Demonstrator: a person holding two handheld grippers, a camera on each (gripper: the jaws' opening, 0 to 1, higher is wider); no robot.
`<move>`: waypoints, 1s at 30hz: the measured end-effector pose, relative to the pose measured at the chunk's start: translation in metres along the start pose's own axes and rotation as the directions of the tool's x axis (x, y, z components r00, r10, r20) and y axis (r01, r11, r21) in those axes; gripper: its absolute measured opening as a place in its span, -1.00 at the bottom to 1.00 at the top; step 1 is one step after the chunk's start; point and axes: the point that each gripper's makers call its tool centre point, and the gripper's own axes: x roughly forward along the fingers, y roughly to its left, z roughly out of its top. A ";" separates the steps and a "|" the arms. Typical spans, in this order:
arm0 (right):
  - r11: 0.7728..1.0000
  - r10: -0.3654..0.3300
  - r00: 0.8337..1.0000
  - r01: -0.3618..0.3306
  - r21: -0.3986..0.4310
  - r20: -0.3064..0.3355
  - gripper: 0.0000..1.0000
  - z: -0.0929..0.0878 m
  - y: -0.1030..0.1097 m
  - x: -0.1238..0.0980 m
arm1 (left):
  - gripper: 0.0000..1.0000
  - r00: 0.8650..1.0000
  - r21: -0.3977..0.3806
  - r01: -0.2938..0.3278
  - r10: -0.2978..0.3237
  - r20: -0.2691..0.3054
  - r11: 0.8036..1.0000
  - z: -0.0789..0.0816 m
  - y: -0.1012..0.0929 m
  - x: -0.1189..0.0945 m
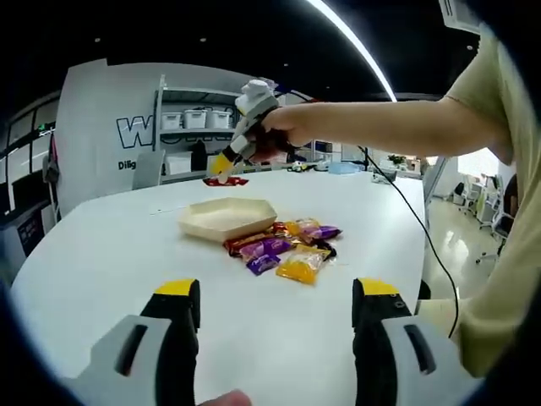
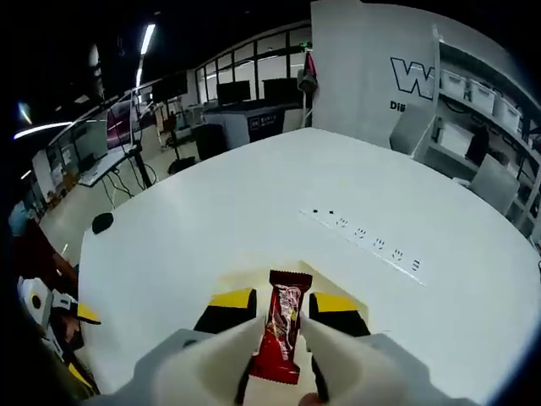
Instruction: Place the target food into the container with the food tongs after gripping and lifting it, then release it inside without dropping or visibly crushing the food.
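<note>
A shallow cream tray [image 1: 226,218] sits mid-table, with a pile of wrapped snacks [image 1: 283,247] in purple, orange and yellow just right of it. A person's hand holds my right gripper [image 1: 221,169] above the tray's far side, with a red snack packet [image 1: 226,180] hanging from its tips. In the right gripper view, cream tong blades on my right gripper [image 2: 283,303] are shut on the red packet [image 2: 281,326], and the tray [image 2: 241,279] lies below. My left gripper [image 1: 275,292] stands open and empty over the near table.
The white table [image 1: 101,262] drops off at the left and right. A black cable [image 1: 414,220] trails across its right side. Shelves with bins [image 1: 199,118] stand behind. A row of small marks [image 2: 372,244] crosses the tabletop beyond the tray.
</note>
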 end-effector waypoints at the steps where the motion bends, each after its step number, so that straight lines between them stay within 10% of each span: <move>1: 1.000 -0.002 1.000 0.002 -0.003 -0.001 -0.61 0.001 0.000 0.001 | 0.42 1.000 0.000 0.000 0.000 0.000 1.000 0.000 0.000 0.000; 30: 0.999 -0.052 0.998 0.052 0.004 -0.033 -0.58 0.012 -0.015 0.013 | 0.42 1.000 -0.002 -0.014 0.014 0.007 1.000 0.000 0.002 -0.006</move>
